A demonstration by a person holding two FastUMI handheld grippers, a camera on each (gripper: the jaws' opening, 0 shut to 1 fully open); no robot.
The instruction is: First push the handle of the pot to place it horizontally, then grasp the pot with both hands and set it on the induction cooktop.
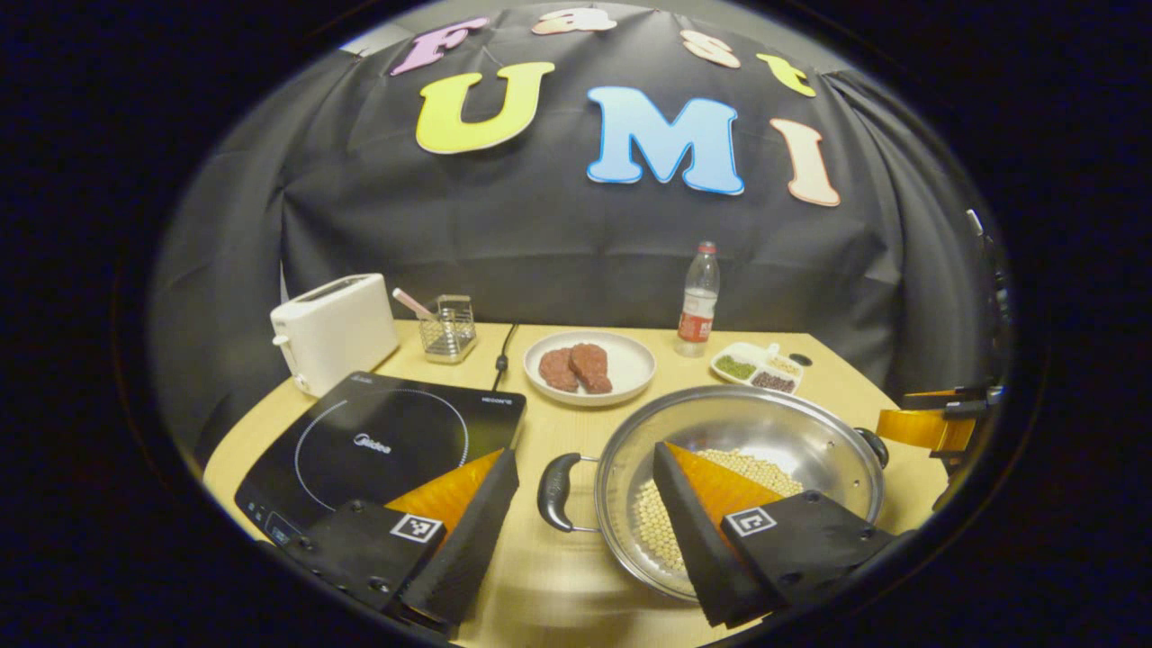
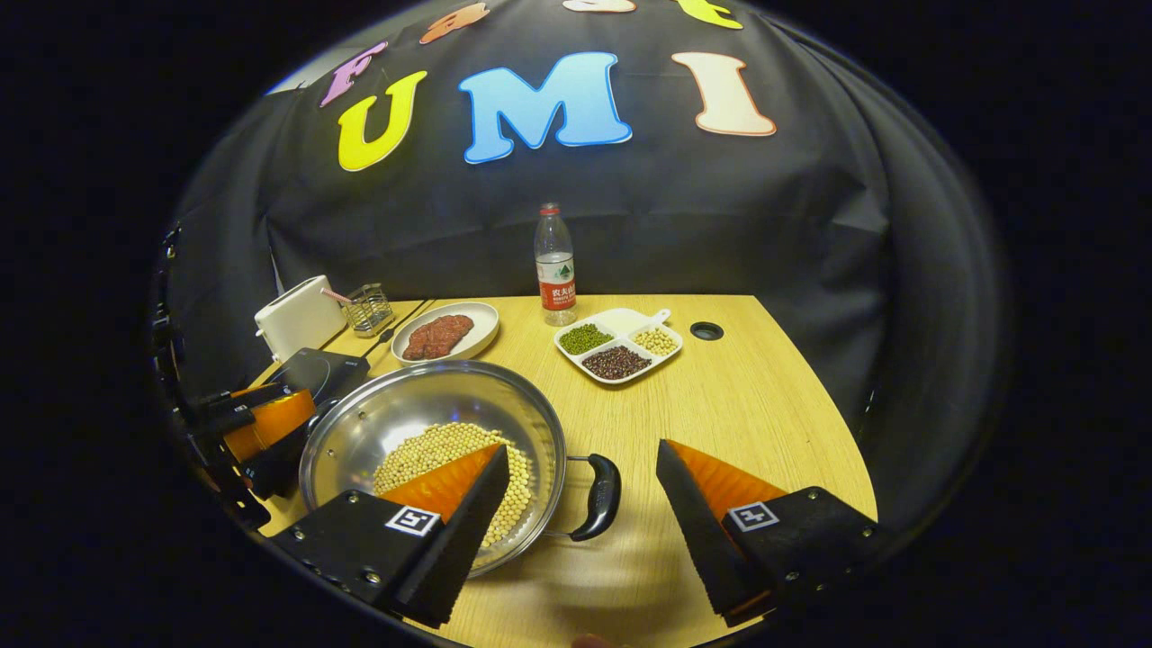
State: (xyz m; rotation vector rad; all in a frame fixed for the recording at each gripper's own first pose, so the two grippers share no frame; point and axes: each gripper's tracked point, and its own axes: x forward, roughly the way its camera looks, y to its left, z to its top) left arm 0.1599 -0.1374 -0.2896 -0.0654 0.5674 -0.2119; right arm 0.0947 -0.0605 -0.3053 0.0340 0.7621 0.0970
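A steel pot (image 1: 747,423) holding pale beans rests on the wooden table, just right of the black induction cooktop (image 1: 387,441). Its two black handles point left and right. My left gripper (image 1: 585,452) is open, and the pot's left handle (image 1: 558,490) lies between its fingers, untouched. One finger hangs over the cooktop, the other over the pot. In the right gripper view, my right gripper (image 2: 582,447) is open around the pot's (image 2: 423,405) right handle (image 2: 601,495), without contact. The left gripper (image 2: 261,423) shows beyond the pot, beside the cooktop (image 2: 315,369). The right gripper (image 1: 936,423) shows at the pot's far side.
Behind the cooktop stand a white toaster (image 1: 333,331) and a wire rack (image 1: 448,328). A plate of meat (image 1: 589,364), a water bottle (image 1: 699,301) and a divided dish of beans (image 2: 616,346) sit at the back. A cable hole (image 2: 706,330) marks the table's right side.
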